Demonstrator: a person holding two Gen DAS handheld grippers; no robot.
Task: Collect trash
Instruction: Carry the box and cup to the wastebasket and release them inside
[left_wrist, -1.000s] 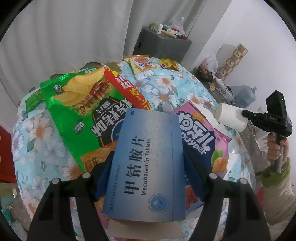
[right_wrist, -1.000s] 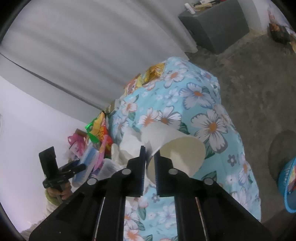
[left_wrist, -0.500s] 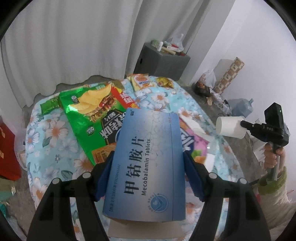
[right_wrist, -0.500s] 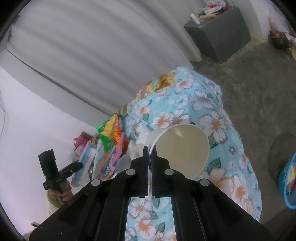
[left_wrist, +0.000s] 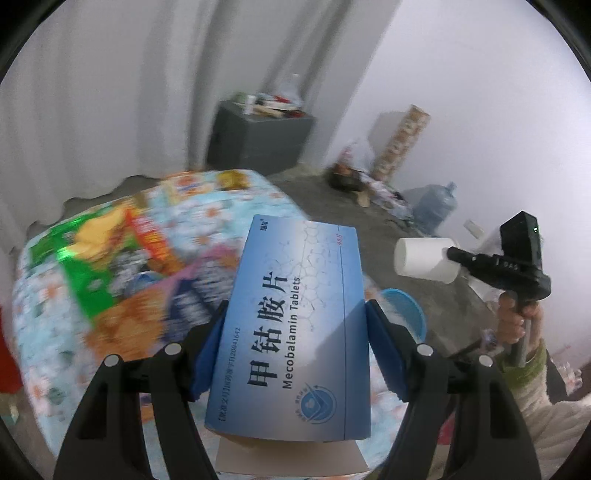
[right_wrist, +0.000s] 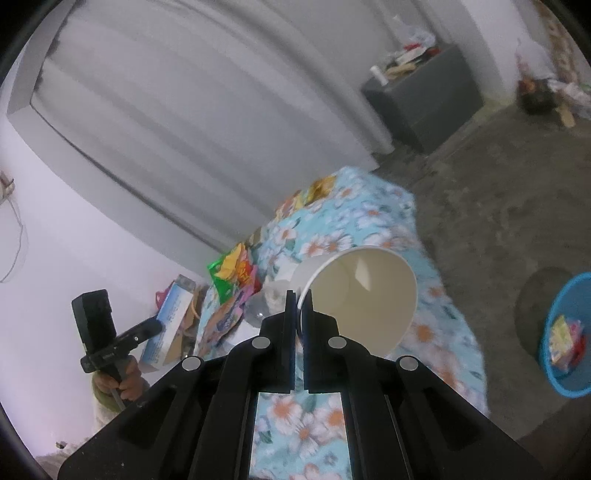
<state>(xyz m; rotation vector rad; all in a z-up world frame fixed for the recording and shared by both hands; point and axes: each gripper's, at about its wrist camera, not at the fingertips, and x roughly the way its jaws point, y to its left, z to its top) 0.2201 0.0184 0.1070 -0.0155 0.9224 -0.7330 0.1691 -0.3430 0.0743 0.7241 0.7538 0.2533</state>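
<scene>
With the left hand-held gripper (left_wrist: 295, 321) grasping the blue tablet box (left_wrist: 295, 325) and the right hand-held gripper (right_wrist: 298, 301) pinching the paper cup (right_wrist: 362, 295) by its rim (a thin hold), carry both level over the blue basket (right_wrist: 554, 373) before releasing.

A lived-in home room, sparsely furnished. Pale curtains (right_wrist: 192, 122) across one wall, bare concrete floor (right_wrist: 498, 206), grey cabinet (left_wrist: 258, 138) cluttered on top, water jug (left_wrist: 436, 206) and bags heaped by the white wall. Flowered cloth (right_wrist: 369, 229) over the bench, strewn with snack bags (left_wrist: 92, 254); blue basket (right_wrist: 565, 332) on the floor.
</scene>
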